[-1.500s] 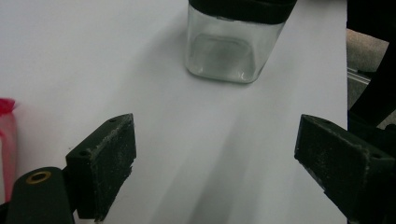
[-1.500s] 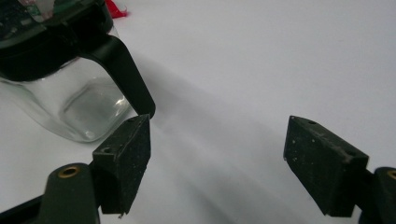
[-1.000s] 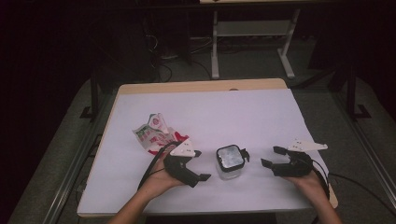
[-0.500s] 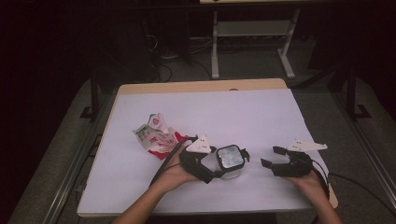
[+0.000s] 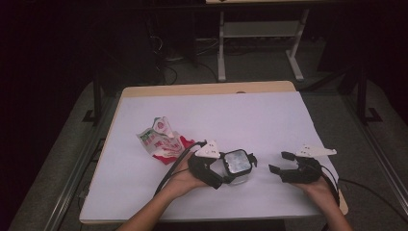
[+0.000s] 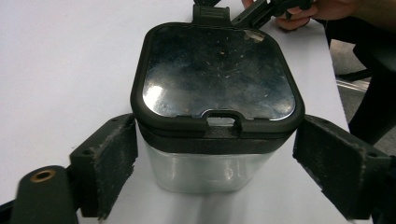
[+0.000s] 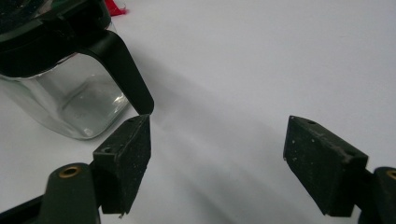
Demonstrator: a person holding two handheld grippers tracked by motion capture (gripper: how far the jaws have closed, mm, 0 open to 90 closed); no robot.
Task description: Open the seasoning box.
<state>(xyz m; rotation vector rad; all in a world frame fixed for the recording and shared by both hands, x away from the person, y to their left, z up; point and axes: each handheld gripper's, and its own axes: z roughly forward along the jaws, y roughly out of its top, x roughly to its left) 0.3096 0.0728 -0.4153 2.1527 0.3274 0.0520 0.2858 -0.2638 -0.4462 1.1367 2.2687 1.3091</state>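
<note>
Left gripper view: clear lidded container sits between spread left gripper pads — rigid, probably slick, grip below lid — right gripper open, empty.

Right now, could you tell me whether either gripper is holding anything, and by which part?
Nothing is held. The left gripper has its fingers either side of the clear lidded container, just below the black lid, with gaps showing. The right gripper is open over bare table.

Red and white printing seen on the crumpled plastic wrapper (too small and blurred), no words readable.
</note>
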